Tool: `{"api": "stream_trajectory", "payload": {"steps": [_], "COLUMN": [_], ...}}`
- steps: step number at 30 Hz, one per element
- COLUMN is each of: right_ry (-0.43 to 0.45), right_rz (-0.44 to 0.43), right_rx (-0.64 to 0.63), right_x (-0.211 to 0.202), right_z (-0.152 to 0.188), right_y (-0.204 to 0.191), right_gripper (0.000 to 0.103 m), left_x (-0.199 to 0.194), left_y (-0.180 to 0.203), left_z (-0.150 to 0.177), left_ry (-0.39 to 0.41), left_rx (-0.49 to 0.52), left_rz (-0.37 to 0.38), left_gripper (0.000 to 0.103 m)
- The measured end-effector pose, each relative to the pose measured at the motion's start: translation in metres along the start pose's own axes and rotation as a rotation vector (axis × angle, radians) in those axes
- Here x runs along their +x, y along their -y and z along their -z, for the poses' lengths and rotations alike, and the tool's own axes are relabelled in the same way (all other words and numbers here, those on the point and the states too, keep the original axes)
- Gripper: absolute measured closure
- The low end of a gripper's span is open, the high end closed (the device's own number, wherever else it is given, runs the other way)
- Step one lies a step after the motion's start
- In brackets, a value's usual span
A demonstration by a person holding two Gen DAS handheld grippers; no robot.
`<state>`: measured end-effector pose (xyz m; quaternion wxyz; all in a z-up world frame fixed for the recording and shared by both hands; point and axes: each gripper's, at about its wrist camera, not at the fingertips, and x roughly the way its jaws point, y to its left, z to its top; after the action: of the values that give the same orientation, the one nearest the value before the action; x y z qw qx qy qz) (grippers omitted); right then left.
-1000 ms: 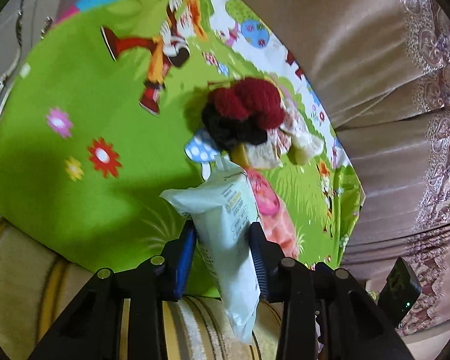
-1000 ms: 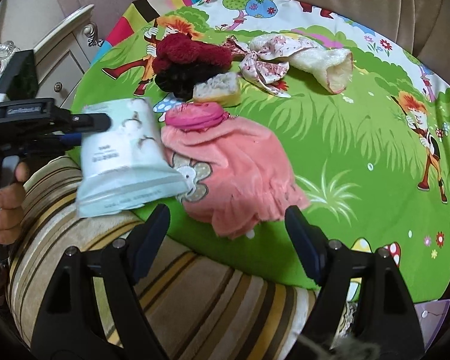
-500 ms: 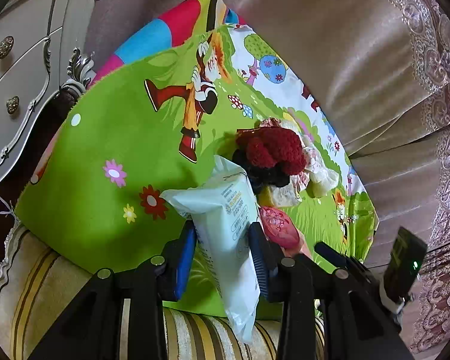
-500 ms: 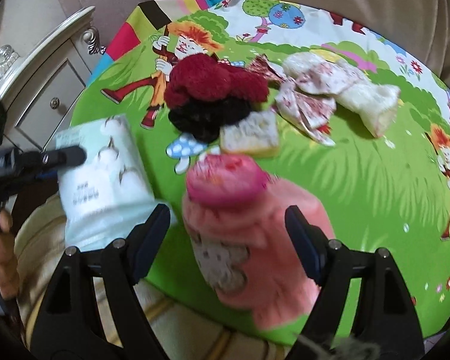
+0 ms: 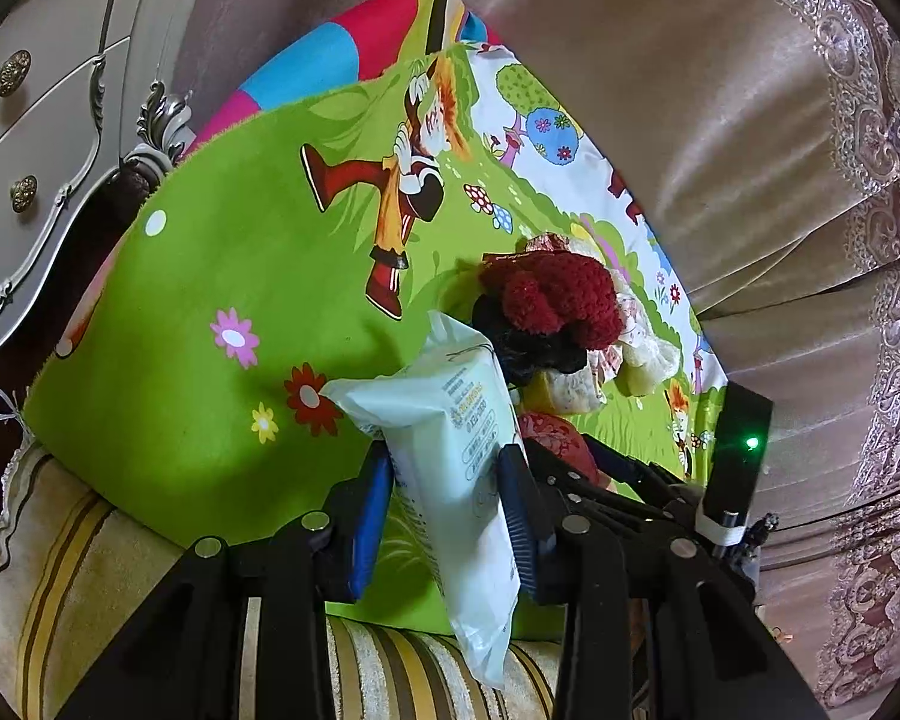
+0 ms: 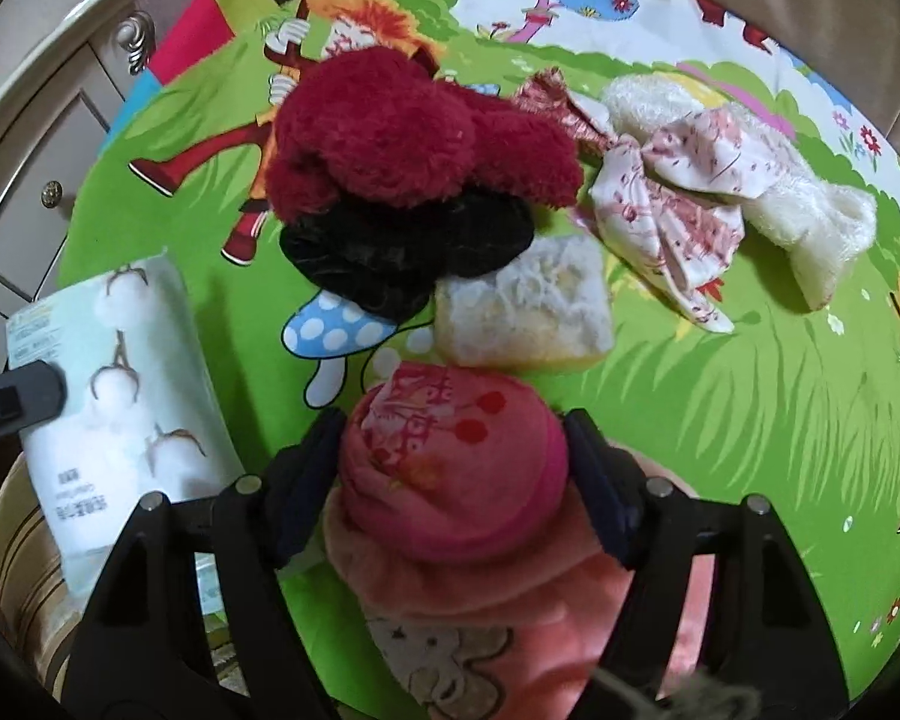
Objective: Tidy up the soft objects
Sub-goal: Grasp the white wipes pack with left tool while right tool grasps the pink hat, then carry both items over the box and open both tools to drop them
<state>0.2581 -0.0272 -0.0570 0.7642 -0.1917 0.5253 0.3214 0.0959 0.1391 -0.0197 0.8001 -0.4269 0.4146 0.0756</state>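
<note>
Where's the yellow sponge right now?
In the right wrist view the yellow sponge lies mid-mat, just beyond the pink sock roll between the right tongs, touching the black scrunchie on its left.

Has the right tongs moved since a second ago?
Yes. The right tongs came forward over the green mat toward the yellow sponge; they now straddle the pink rolled cloth, jaws closing.

The right tool (image 6: 450,468) is closing around a rolled pink cloth (image 6: 450,456) at six o'clock; a yellow sponge (image 6: 522,306) lies just beyond, red fluffy bundle (image 6: 414,132) toward twelve.
</note>
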Motion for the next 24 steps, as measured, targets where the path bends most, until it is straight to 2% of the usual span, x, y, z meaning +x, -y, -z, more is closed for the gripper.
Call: {"api": "stream_trajectory", "payload": {"steps": [8, 24], "right_ry": [0.060, 0.230], "right_rz": [-0.007, -0.002], "right_rx": [-0.002, 0.105], "right_x": [-0.018, -0.112], "right_z": [0.005, 0.046], "right_y": [-0.001, 0.025], "right_gripper": [0.029, 0.029], "left_x": [-0.006, -0.016], "left_y": [0.003, 0.044], "left_z": [0.000, 0.013], "left_ry": [0.011, -0.006], "left_rx": [0.000, 0.060], "left_rz": [0.008, 0.079], "left_gripper": [0.066, 0.066]}}
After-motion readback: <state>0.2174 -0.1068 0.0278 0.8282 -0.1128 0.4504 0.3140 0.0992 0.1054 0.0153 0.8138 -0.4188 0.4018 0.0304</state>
